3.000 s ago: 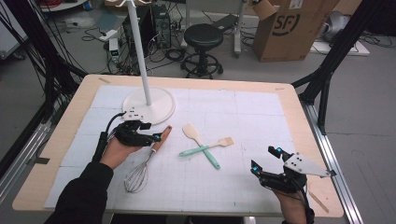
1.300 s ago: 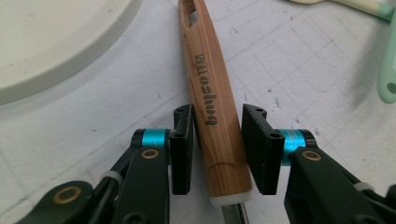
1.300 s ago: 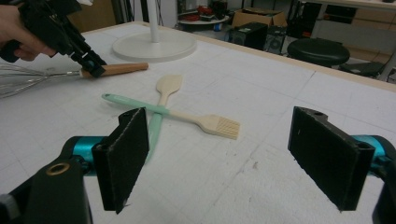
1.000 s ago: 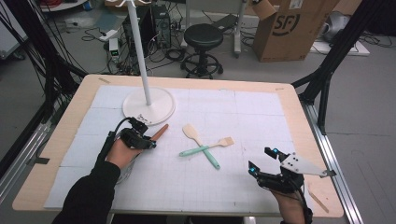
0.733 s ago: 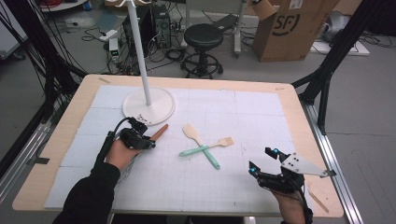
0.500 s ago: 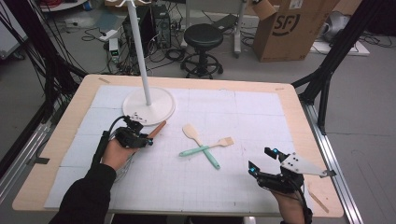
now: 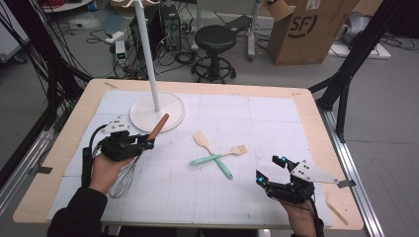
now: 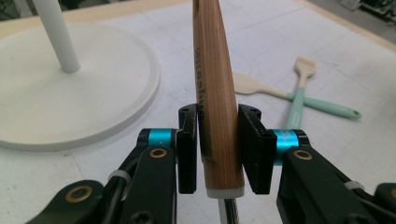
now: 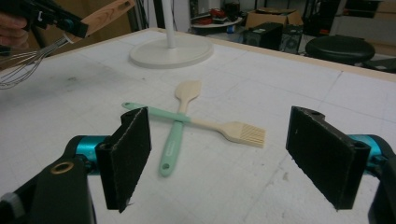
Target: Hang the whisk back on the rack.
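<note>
Wooden-handled whisk sits clamped in the left gripper, both black pads pressed on its handle and the wire loops hanging back below the hand. Just beyond its tip stands the white stand base. To that gripper's right, a spatula and brush lie crossed, ahead of the right gripper, whose jaws gape wide around nothing.
</note>
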Available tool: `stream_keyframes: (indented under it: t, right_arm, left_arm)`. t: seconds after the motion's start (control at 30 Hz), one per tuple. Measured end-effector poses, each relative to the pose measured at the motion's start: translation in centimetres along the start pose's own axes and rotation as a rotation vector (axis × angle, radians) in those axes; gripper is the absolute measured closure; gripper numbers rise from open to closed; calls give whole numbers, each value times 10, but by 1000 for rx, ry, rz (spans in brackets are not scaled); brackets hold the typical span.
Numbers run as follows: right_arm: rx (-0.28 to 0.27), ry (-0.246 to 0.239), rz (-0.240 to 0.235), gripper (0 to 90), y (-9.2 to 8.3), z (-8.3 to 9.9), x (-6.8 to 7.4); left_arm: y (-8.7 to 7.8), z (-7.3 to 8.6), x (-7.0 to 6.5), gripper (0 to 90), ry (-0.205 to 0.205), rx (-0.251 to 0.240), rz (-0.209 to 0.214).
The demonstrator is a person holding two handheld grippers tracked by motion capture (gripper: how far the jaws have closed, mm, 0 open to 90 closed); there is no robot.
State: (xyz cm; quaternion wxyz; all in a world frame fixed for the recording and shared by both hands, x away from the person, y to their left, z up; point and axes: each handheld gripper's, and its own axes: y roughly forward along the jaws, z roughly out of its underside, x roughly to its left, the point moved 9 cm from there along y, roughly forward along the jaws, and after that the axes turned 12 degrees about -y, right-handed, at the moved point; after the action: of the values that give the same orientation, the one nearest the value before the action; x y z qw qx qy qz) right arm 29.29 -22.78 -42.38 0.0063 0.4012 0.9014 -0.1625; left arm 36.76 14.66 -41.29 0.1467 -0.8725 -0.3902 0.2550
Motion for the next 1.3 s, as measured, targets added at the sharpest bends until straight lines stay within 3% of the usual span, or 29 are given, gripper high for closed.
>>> stream_keyframes:
  t: [0.2,0.4,0.6,1.0,1.3]
  right_arm:
    - [5,4,-21,211,6,-6,4]
    - [-40,47,-65,210,14,-29,7]
    - [-80,48,-134,199,25,-59,18]
    - [-97,15,-253,188,54,-102,49]
    - [-106,-8,-331,195,72,-122,71]
  left_arm:
    - [-15,-7,-12,699,4,-89,66]
    - [-27,-12,-37,698,50,-169,140]
    - [-33,-14,-53,698,73,-210,176]
    - [-29,-12,-92,698,139,-223,260]
    - [-22,-8,-111,697,180,-215,294]
